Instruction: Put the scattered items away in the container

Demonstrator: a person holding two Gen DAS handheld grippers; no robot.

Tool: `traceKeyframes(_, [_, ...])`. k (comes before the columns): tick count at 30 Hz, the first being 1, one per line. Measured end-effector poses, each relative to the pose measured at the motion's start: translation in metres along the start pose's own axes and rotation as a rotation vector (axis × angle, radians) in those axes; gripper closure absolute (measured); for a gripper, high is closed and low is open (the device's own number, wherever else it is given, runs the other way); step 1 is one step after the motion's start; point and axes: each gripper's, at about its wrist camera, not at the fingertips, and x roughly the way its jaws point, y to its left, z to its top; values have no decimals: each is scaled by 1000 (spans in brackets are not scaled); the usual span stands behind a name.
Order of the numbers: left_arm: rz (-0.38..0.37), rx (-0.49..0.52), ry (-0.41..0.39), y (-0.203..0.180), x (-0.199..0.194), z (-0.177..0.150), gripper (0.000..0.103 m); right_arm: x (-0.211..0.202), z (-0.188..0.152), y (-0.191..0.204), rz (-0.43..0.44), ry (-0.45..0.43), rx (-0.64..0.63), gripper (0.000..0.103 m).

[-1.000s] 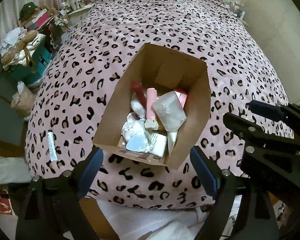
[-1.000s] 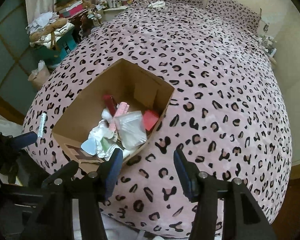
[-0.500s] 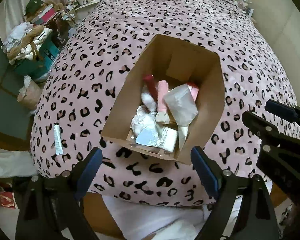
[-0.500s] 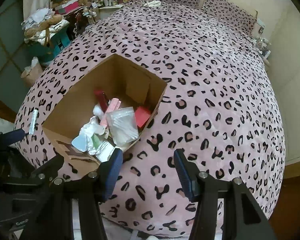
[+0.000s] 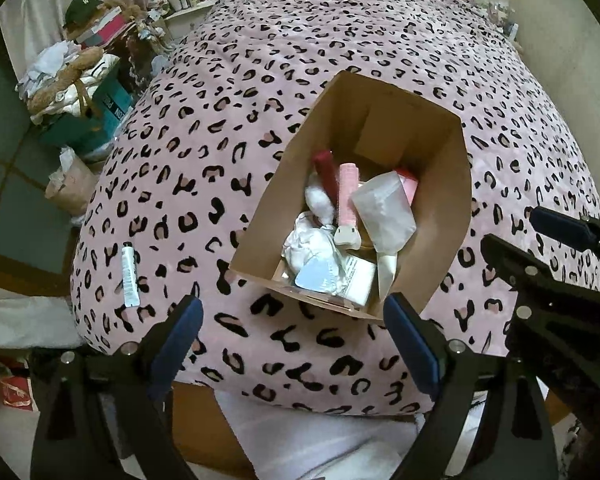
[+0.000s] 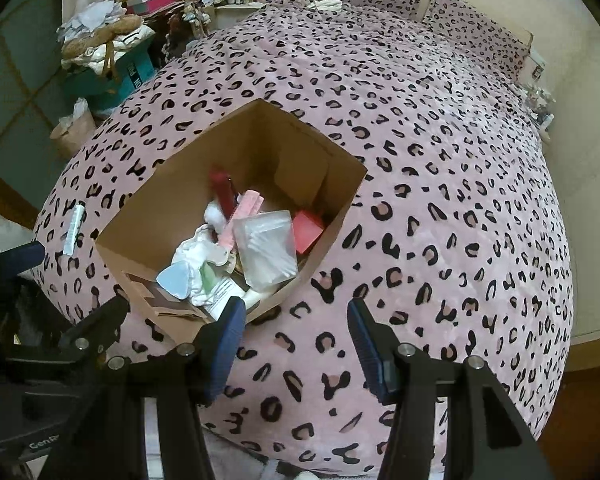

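An open brown cardboard box (image 5: 448, 208) (image 6: 172, 204) stands on the pink leopard-print bed, holding several items: a red tube, a pink tube, a clear plastic bag, crumpled white tissue and a red box. A white tube (image 5: 128, 274) (image 6: 73, 229) lies alone on the cover, left of the box near the bed's corner. My left gripper (image 5: 292, 330) hovers open and empty over the bed's near edge, below the box. My right gripper (image 6: 296, 330) hangs open and empty beside the box's near right corner.
The bed (image 5: 340, 60) fills most of both views, with pillows at its far end. A cluttered pile of bags, clothes and boxes (image 5: 80, 80) stands on the floor to the left. A wall (image 6: 580, 140) runs along the bed's right side. White fabric (image 5: 320, 432) lies under the near edge.
Both views have shifted a little, so the box and bed sit slightly higher and farther in frame. Both grippers stay open and empty. The white tube has not moved.
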Motion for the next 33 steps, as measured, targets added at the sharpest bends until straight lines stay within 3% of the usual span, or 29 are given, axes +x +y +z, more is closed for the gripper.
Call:
traceKeyframes(15, [6, 2, -29, -2, -2, 0, 9, 4, 0, -1, 8, 8, 7, 49])
traceKeyframes(20, [52, 9, -25, -4, -2, 0, 5, 5, 0, -2, 12, 12, 8, 49])
traceKeyframes(33, [-31, -37, -59, 0, -11, -1, 5, 7, 2, -6, 26, 18, 28, 49])
